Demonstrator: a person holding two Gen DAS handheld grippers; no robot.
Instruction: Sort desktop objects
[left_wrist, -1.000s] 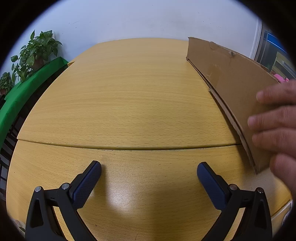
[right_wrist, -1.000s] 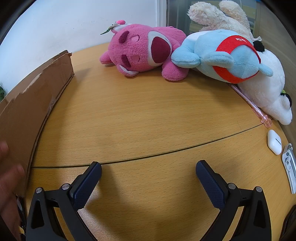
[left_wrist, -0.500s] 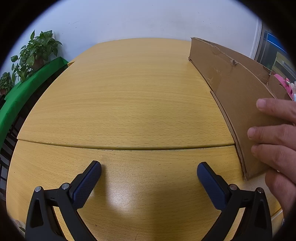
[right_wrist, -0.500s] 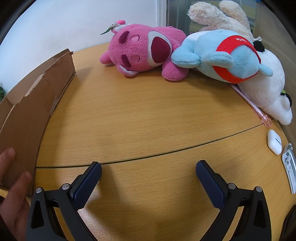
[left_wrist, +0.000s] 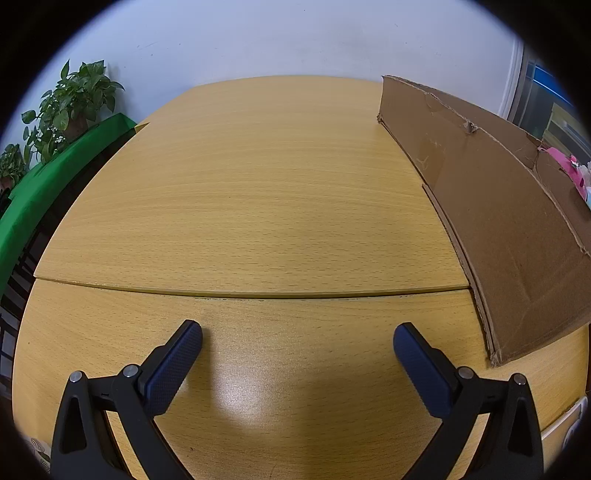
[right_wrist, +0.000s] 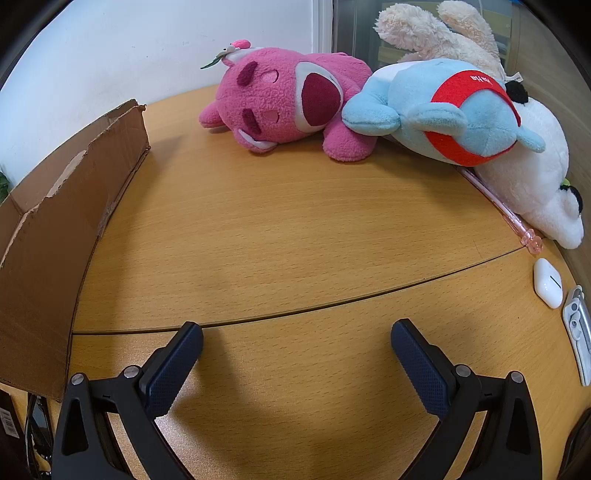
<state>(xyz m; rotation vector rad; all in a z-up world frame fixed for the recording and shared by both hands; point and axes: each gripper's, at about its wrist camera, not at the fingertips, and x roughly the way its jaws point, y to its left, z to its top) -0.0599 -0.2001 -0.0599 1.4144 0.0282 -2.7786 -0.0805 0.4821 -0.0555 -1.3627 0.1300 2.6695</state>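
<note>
My right gripper (right_wrist: 296, 349) hung low over the near part of the table (right_wrist: 295, 229), its fingers (right_wrist: 173, 363) spread wide with nothing between them. My left gripper (left_wrist: 297, 350) was the same, fingers parted and empty over bare wood.

What the coming move turned on, as I judged it, was that everything to be sorted lay on my right gripper's side. The pink plush (right_wrist: 284, 103) lay at the far edge, ahead and slightly left of my right fingers, touching the blue plush (right_wrist: 443, 114), which leaned on a white plush (right_wrist: 532, 177) toward the far right corner. A pink pen (right_wrist: 502, 206) ran from under those toys toward the right edge, its long axis diagonal, tip pointing near-right. Just nearer than it sat a white earbud case (right_wrist: 548, 282), and beside that a grey clip-like tool (right_wrist: 578, 328) along the right edge.

The cardboard box (right_wrist: 62, 221) stood between my two grippers, at my right gripper's left and my left gripper's right (left_wrist: 498, 206). So I judged the right hand the nearer for any pick.

The box's inside was hidden from both views. A cream plush behind the blue one was partly cut off, the pen's far end was covered, and the grey tool was too close to the frame's edge to identify. From the left wrist only a pink scrap showed past the box rim.
</note>
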